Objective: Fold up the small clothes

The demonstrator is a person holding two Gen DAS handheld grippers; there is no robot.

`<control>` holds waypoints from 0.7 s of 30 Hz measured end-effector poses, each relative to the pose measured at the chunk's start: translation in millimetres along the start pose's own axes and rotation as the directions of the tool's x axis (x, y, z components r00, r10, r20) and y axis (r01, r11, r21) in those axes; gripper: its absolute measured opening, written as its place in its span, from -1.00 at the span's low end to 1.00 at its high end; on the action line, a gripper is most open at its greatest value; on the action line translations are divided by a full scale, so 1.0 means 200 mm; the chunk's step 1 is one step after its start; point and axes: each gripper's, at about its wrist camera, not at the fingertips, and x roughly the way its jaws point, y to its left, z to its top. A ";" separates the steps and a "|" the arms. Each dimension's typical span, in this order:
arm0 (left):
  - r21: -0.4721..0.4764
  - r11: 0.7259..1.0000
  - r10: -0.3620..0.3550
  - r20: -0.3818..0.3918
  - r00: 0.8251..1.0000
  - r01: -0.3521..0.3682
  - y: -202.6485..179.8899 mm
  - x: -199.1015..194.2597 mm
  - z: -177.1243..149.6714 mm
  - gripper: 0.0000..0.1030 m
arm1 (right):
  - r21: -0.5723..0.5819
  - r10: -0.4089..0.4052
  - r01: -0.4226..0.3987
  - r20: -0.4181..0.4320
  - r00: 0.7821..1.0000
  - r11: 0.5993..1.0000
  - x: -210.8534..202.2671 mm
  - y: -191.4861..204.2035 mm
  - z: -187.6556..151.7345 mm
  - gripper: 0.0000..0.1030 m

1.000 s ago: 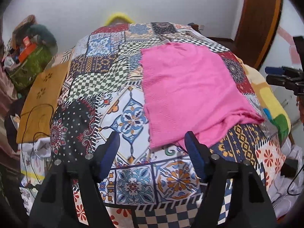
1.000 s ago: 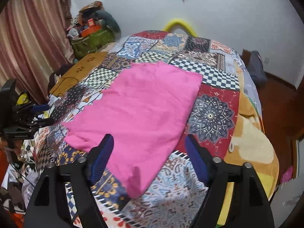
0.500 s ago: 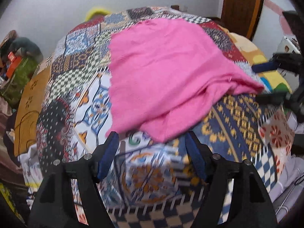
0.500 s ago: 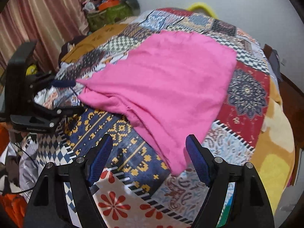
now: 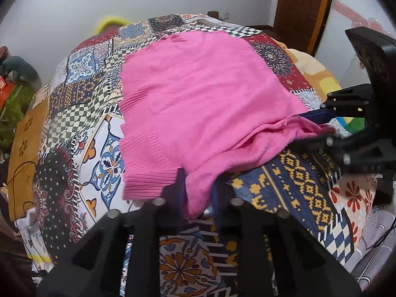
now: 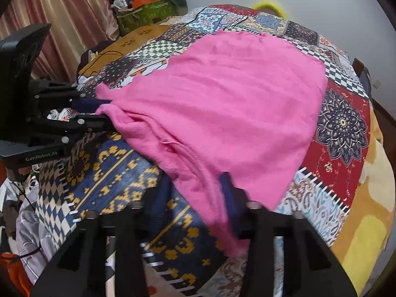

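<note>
Where bedspread (image 5: 106, 148) shows, curtain (image 6: 61, 12), door (image 5: 302, 7)

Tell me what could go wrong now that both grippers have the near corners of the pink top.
1. The left gripper and right gripper have just been closing on the near corners of the pink top; each holds only a narrow bit of knit, which might slip out on lifting.
2. The patchwork bedspread lies right under those corners, so a pad may have caught it too.
3. The hem between them is already bunched, so the fold could come out uneven.
</note>
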 end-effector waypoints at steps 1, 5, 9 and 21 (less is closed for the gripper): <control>-0.002 1.000 -0.001 -0.003 1.000 0.001 0.01 0.00 0.00 -0.75 | -0.002 -0.012 0.012 -0.001 1.000 1.000 0.00 -0.01 0.00 -0.74; 0.004 1.000 -0.001 0.014 1.000 0.001 0.01 -0.05 0.02 -0.80 | -0.006 -0.003 0.003 0.019 1.000 1.000 -0.04 -0.02 0.00 -0.82; 0.012 1.000 0.003 0.058 0.998 -0.004 0.01 -0.13 0.09 -0.81 | 0.014 0.010 -0.011 0.086 0.996 1.000 -0.16 -0.05 0.05 -0.83; -0.035 0.999 0.000 0.164 0.987 0.006 0.16 -0.25 0.60 -0.84 | 0.033 -0.042 0.036 0.232 0.972 0.999 -0.39 -0.22 0.39 -0.84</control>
